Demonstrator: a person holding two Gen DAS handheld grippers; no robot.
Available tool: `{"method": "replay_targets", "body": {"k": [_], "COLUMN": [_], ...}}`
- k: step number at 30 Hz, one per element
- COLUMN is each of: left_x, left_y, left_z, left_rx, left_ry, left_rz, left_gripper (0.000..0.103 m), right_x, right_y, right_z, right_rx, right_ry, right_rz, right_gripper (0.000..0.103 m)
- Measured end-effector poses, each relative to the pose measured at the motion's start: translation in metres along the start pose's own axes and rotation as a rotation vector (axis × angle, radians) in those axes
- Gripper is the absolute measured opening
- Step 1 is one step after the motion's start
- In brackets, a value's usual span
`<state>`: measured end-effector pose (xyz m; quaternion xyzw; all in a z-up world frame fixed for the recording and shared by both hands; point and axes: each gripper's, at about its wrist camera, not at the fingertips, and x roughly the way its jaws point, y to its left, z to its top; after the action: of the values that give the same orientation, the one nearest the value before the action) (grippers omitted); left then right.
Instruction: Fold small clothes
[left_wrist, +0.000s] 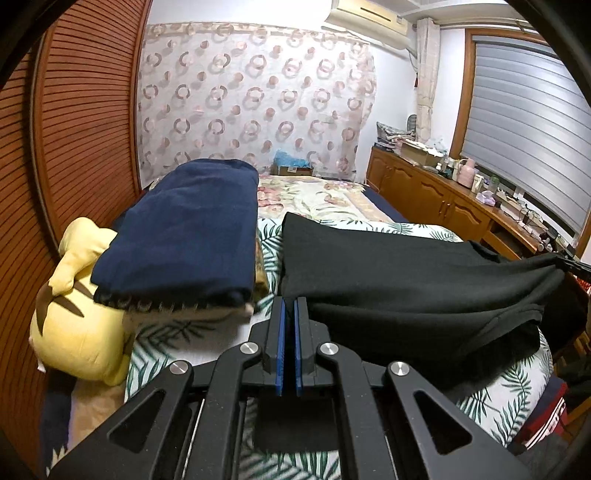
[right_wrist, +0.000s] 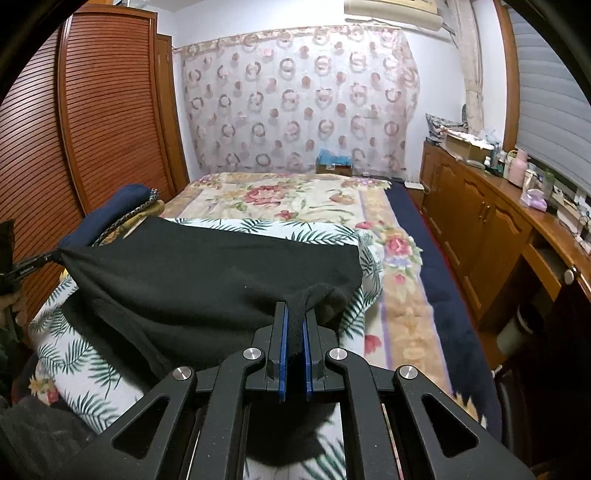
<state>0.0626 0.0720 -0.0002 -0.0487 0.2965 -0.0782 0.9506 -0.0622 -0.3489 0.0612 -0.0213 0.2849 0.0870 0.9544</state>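
1. My right gripper (right_wrist: 294, 314) is clamped on a bunched edge of the black knit garment (right_wrist: 207, 266), which passes between its blue pads (right_wrist: 283, 347).
2. My left gripper (left_wrist: 289, 306) has its jaws almost together; the garment's other edge lies at its tips, but whether it is pinched I cannot tell.
3. The garment spreads ahead of both grippers over the palm-leaf printed bed cover (right_wrist: 74, 354).
4. A folded navy-blue cloth (left_wrist: 188, 229) lies ahead-left of my left gripper, resting on a yellow plush toy (left_wrist: 81, 321).

Left hand-held gripper (left_wrist: 290, 306) and right hand-held gripper (right_wrist: 294, 314) both clamped, tilted downward.
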Motion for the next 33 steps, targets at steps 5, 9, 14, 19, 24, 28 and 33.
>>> {"method": "replay_targets", "body": {"k": [5,9,14,19,24,28,33], "left_x": [0.007,0.018,0.022,0.015,0.016,0.024,0.029], "left_y": [-0.002,-0.001,-0.006,-0.008,-0.009,-0.011,-0.01], "left_z": [-0.009,-0.021,-0.029,-0.036,-0.041,-0.045,-0.05], "left_rx": [0.01,0.008,0.033,0.044,0.039,0.036,0.031], "left_ry": [0.03,0.075,0.101,0.103,0.117,0.147,0.156], "left_rz": [0.008,0.004,0.015,0.006,-0.009,-0.01,0.032], "left_gripper": [0.005,0.005,0.007,0.04,0.062,0.072,0.073], "right_x": [-0.004,0.018,0.029,0.027,0.033,0.054,0.086], "right_y": [-0.001,-0.004,0.001,0.011,0.028,0.05,0.069], "right_z": [-0.016,-0.031,-0.031,-0.014,0.0,0.002,-0.001], "right_rx": [0.019,0.036,0.007,-0.042,-0.068,-0.1,-0.108], "right_ry": [0.028,0.095,0.125,0.092,0.043,0.033,0.069], "right_rz": [0.006,-0.002,-0.042,-0.11,-0.098,-0.032,0.059], "right_gripper": [0.007,0.007,0.017,0.049,0.066,0.066,0.066]}}
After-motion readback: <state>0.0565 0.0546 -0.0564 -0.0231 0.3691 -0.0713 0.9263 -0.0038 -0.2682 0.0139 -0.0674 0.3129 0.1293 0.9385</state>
